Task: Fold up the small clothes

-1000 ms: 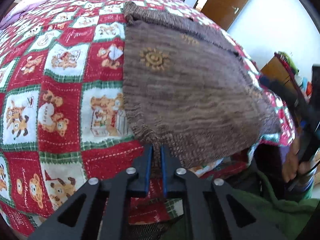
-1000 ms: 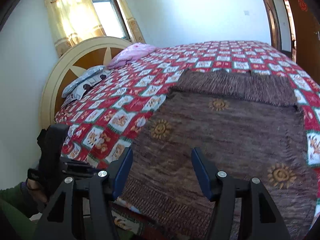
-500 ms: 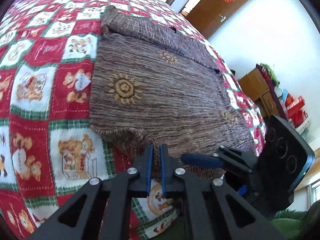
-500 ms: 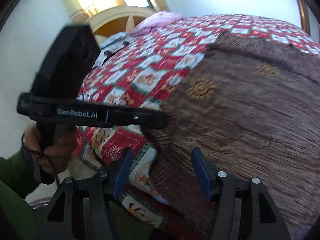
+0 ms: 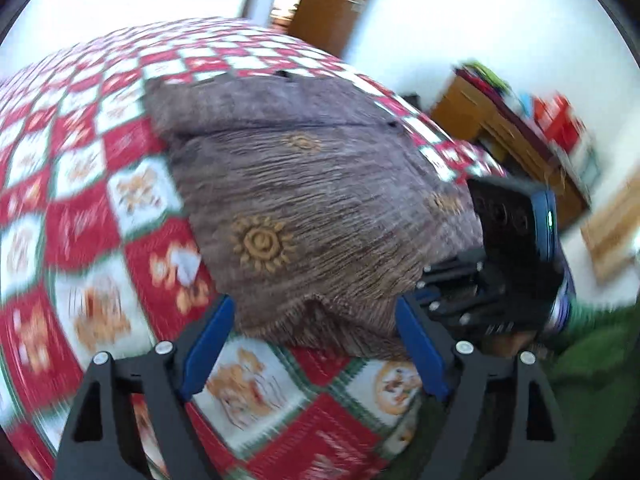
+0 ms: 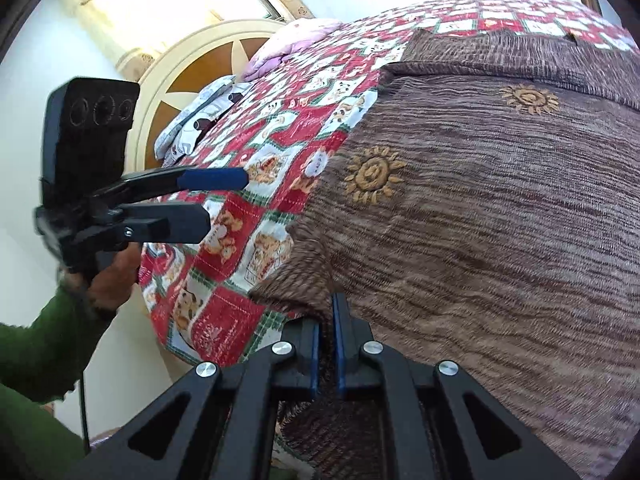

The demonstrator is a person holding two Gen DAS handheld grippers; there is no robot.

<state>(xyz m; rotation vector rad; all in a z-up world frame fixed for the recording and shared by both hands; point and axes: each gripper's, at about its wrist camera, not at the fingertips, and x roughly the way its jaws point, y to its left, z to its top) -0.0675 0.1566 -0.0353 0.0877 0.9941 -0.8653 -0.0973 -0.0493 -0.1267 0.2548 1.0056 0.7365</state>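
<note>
Step in hand: regrip of the near hem before a fold. The brown knit garment (image 6: pixel 480 220) lies spread flat on the bed quilt (image 5: pixel 100 240), its far end already turned over as a band across the top.

R claw (image 6: pixel 327 344): jaws together, clamped on the garment's near-left hem corner; fabric bunches up directly ahead of the tips.

L claw (image 5: pixel 312 344): jaws opening, now wide apart, nothing pressed between them. In the left wrist view the hem edge sits just ahead of the tips and btwn them, not gripped. In the right wrist view I see this claw off to the left of the R claw, over bare quilt, clear of the garment.

Next move, as I judge it: L claw needs a new bite, prob. on the other hem corner, well right of the R claw. Then lift both corners evenly and carry them fwd toward the far band. Keep tension equal, else the knit skews.
</note>
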